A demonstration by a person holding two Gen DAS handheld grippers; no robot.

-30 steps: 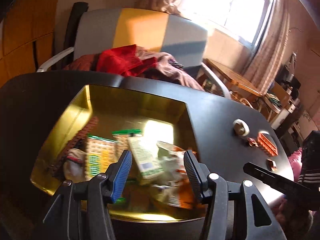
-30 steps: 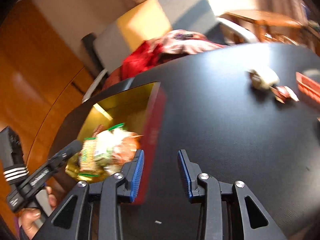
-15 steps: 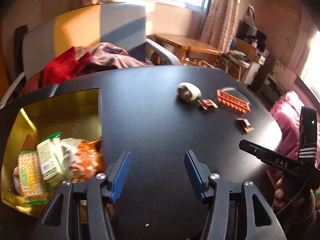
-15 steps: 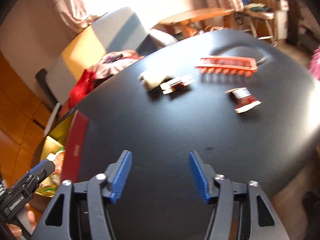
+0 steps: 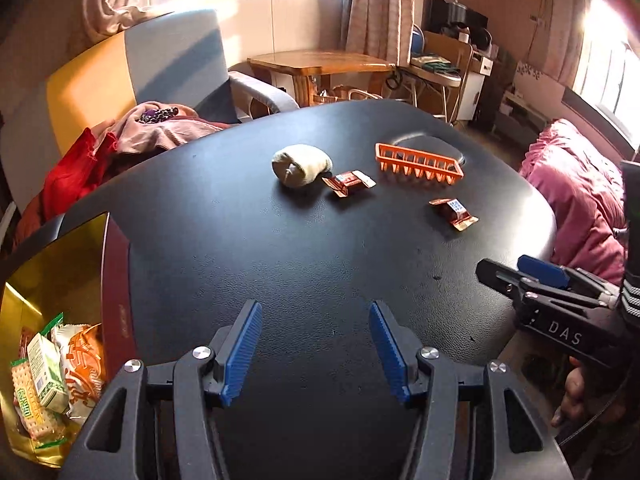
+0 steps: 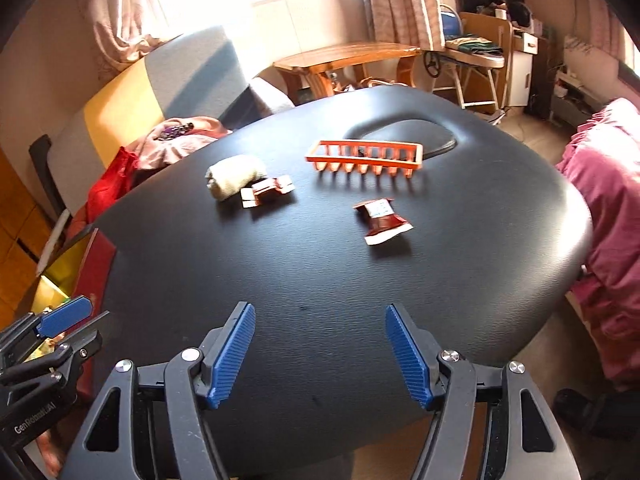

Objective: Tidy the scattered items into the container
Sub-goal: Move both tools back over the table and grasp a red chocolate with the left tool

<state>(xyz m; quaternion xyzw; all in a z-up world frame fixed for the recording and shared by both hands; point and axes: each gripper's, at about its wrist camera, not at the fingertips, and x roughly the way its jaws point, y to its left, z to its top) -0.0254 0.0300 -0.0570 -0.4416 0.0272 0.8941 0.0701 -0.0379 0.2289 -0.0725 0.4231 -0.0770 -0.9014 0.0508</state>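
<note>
On the black table (image 5: 280,264) I count two red sachets (image 5: 349,182) (image 5: 454,212), one orange rack (image 5: 418,163), one cream roll (image 5: 301,165), one gold container (image 5: 60,248).

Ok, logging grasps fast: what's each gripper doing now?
Left gripper: open, holding nothing.
Right gripper: open, holding nothing.

Both grippers' jaws apart, empty.

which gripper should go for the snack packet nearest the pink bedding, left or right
Right, probably. The right gripper is open and empty with the snack packet almost straight ahead of it. The left gripper, also open, sits beside the gold container, so that packet lies off to its right.
</note>
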